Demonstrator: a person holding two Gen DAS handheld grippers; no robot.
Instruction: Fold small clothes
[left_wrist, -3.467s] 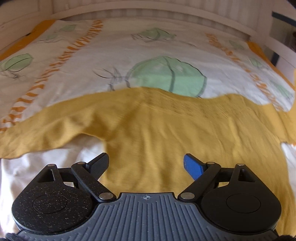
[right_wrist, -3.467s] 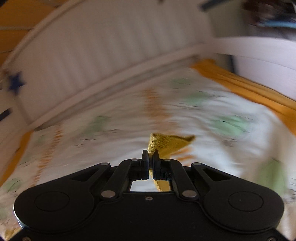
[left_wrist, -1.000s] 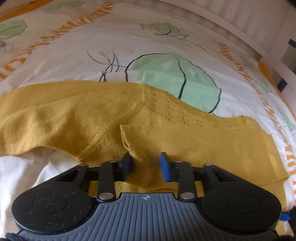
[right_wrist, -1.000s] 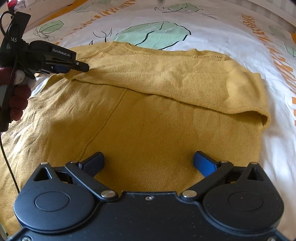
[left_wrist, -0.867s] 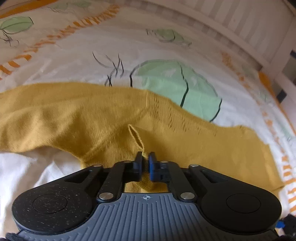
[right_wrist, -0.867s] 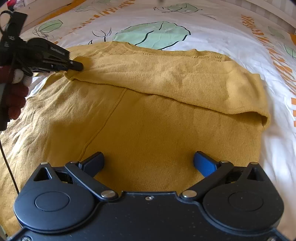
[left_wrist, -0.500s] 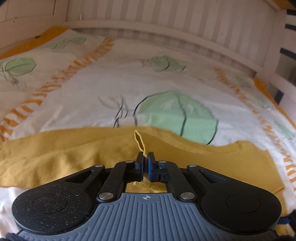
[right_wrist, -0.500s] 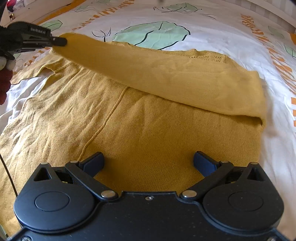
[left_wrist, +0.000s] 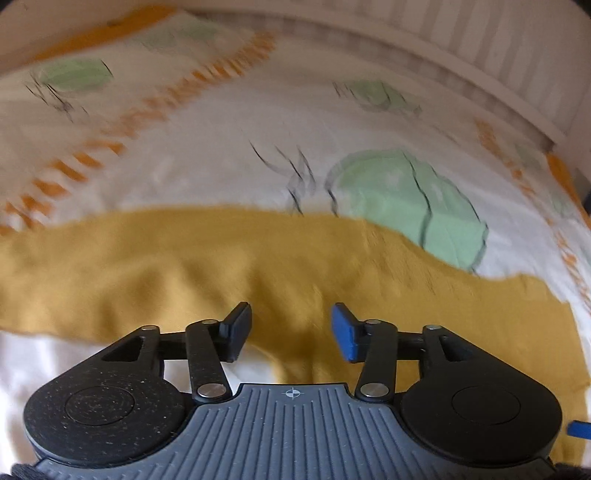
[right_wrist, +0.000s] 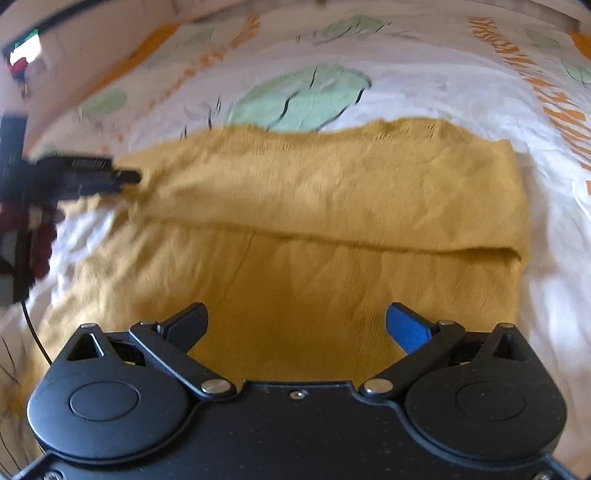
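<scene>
A mustard-yellow knit sweater (right_wrist: 314, 229) lies flat on the bed, its right sleeve folded across the chest. In the left wrist view the sweater (left_wrist: 221, 266) fills the middle. My left gripper (left_wrist: 291, 330) is open and empty just above the sweater's edge near the left sleeve. It also shows in the right wrist view (right_wrist: 125, 181) at the sweater's left side. My right gripper (right_wrist: 295, 325) is wide open and empty over the sweater's lower body.
The bed sheet (left_wrist: 229, 155) is white with green leaf prints and orange stripes. A white slatted bed frame (left_wrist: 480, 40) runs along the far side. White sheet (right_wrist: 554, 280) lies to the right of the sweater.
My left gripper let go of the sleeve end it had lifted and opened. The sleeve now lies flat across the sweater. My right gripper stayed open and drew back a little.
</scene>
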